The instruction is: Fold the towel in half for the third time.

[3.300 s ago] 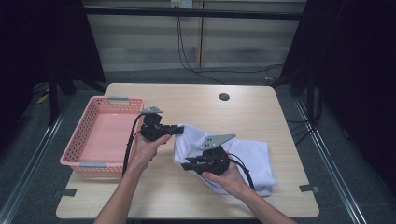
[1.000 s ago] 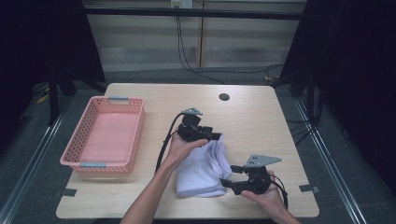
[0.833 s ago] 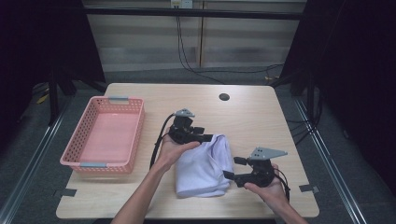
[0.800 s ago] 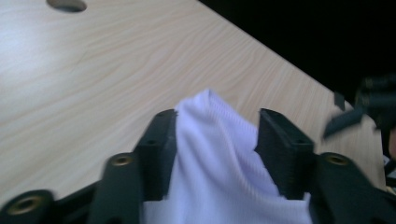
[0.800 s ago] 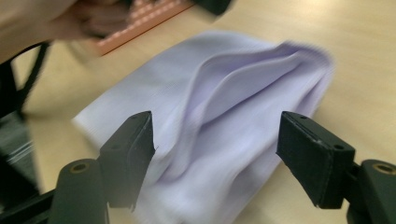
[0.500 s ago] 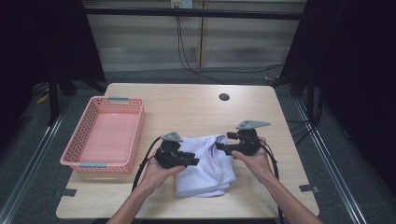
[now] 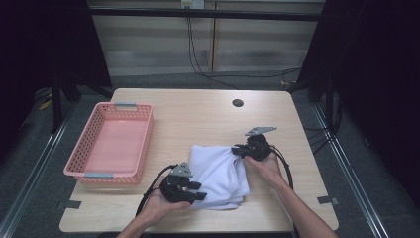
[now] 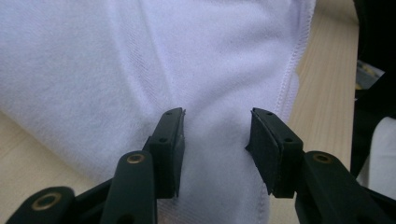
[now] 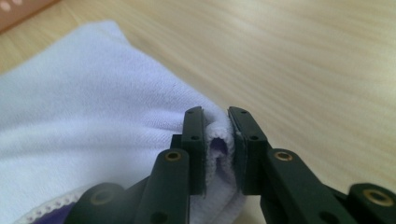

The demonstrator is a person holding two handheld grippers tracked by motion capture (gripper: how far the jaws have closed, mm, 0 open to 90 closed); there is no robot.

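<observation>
Claws, two: right claw (image 9: pixel 215 149) pinches one white garment (image 7: pixel 218 173), left claw (image 8: pixel 215 154) straddles it.

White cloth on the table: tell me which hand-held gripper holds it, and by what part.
The right hand-held gripper pinches a bunched fold at the edge of the white cloth. The left hand-held gripper straddles cloth near the hemmed edge, jaws apart, not clamped.

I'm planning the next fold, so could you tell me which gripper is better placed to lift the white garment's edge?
The right gripper: its jaws have just closed onto a bunched fold of the white garment at its far right edge. The left gripper straddles the cloth with jaws apart, not gripping.
</observation>
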